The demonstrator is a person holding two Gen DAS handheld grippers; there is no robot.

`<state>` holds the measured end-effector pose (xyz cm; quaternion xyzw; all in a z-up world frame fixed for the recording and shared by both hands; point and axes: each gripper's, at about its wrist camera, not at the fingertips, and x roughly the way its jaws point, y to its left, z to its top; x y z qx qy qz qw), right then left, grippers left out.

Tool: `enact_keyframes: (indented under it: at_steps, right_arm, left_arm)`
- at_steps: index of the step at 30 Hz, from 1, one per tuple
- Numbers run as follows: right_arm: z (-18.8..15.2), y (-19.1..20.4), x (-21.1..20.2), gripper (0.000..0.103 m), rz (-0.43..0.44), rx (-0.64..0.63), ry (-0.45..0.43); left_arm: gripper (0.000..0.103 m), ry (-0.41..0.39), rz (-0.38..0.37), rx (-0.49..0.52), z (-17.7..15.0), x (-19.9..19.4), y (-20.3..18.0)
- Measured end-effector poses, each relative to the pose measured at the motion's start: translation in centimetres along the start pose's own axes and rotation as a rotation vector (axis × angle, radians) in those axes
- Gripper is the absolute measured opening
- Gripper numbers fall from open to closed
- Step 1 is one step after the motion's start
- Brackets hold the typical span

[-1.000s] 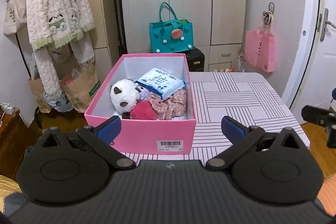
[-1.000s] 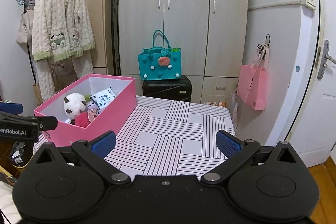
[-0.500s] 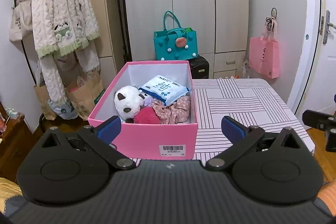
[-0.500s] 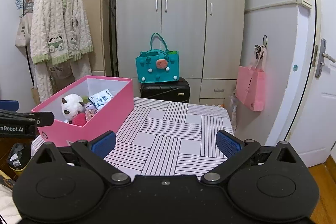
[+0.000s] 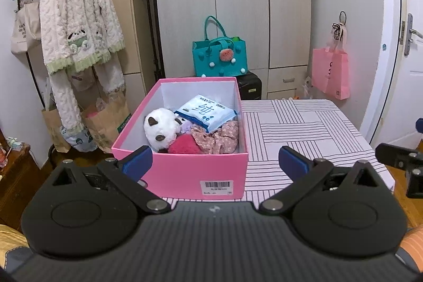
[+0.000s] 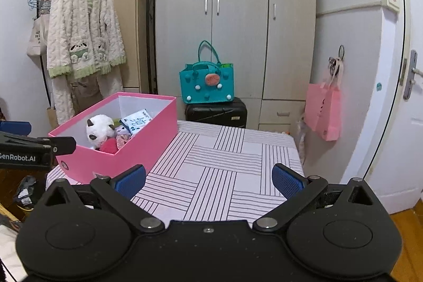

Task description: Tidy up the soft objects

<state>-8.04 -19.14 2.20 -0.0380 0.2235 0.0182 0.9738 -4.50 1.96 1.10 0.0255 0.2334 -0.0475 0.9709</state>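
Bedroom w/ striped bench (image 6: 224, 171) sitting bare ahead of the right gripper (image 6: 208, 180). Soft items (panda plush (image 5: 161, 128), tissue pack (image 5: 205, 111), floral cloth (image 5: 219, 136)) are lying in the pink box (image 5: 185, 171), directly beyond the left gripper (image 5: 215, 160); sorting probably finished. Both grippers' fingers are spreading wide, gripping nothing.

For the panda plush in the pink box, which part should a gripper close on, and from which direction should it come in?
Probably the rounded white top of the panda plush, from straight above. It sits low in the pink box, near the left wall, with the red pompom and floral fabric pressed against its other side, so a sideways approach looks blocked. The left gripper, open, is the nearer one.
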Motion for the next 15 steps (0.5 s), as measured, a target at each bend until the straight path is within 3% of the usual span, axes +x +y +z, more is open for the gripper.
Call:
enact_keyframes:
  at_steps: [15]
  right_arm:
    - [-0.33, -0.18, 0.18, 0.103, -0.022, 0.002, 0.007]
  left_arm:
    - [0.103, -0.021, 0.021, 0.003, -0.05, -0.62, 0.44]
